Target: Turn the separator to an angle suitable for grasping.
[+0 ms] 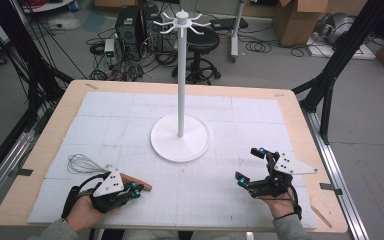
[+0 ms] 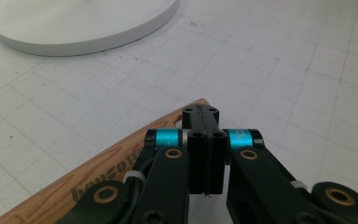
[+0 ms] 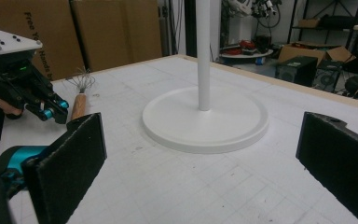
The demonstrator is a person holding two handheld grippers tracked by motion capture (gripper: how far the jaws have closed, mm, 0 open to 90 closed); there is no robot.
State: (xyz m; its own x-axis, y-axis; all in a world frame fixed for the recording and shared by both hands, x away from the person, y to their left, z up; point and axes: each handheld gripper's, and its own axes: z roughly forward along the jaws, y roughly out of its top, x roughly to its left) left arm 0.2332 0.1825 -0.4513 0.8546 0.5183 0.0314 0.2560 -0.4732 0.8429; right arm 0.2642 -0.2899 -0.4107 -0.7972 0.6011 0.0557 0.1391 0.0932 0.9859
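Whisk [image 1: 87, 164]: wire head, wooden handle, lying flat; left gripper [image 1: 136, 189] closed above handle; right gripper [image 1: 250, 165] wide open, empty.

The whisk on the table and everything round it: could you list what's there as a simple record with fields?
whisk: wire head, wooden handle, lying flat on the white gridded mat, near left
left tongs: shut, tips just above the handle's end; whether they touch it cannot be told
right tongs: open, nothing between them, near right
white stand: tall pole on a round base, hooks at the top, mid-table
table: wooden, mat covering most of it
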